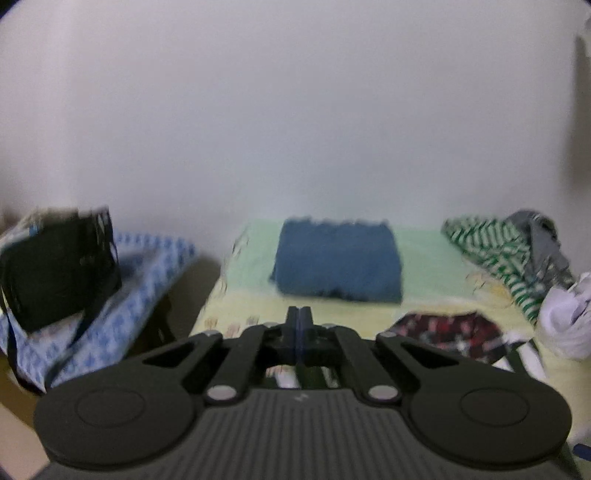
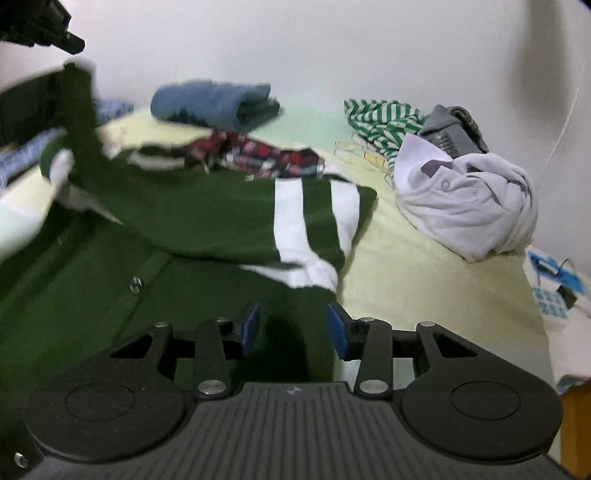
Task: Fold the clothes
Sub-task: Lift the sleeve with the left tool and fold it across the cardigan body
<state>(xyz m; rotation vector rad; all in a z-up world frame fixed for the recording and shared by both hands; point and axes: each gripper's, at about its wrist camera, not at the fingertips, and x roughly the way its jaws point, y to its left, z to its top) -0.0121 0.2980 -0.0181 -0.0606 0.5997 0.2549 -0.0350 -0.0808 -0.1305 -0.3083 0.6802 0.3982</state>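
Observation:
A dark green shirt with white stripes [image 2: 207, 214] lies spread on the yellow bed sheet [image 2: 424, 277], one sleeve folded across it. My right gripper [image 2: 294, 325] is open low over the shirt's near part, with green fabric lying between its blue pads [image 2: 338, 326]. My left gripper [image 1: 300, 314] is shut; green and white cloth shows just beneath its fingers. In the right wrist view the left gripper [image 2: 40, 26] is at the top left, and a corner of the green shirt [image 2: 79, 96] rises up to it.
At the back lie a folded blue garment [image 2: 214, 101], a red plaid piece [image 2: 258, 155], a green-and-white striped garment [image 2: 380, 118], a grey garment [image 2: 454, 125] and a crumpled white shirt [image 2: 469, 206]. A black bag [image 1: 55, 266] sits on blue patterned cloth [image 1: 129, 288] to the left. A wall stands behind.

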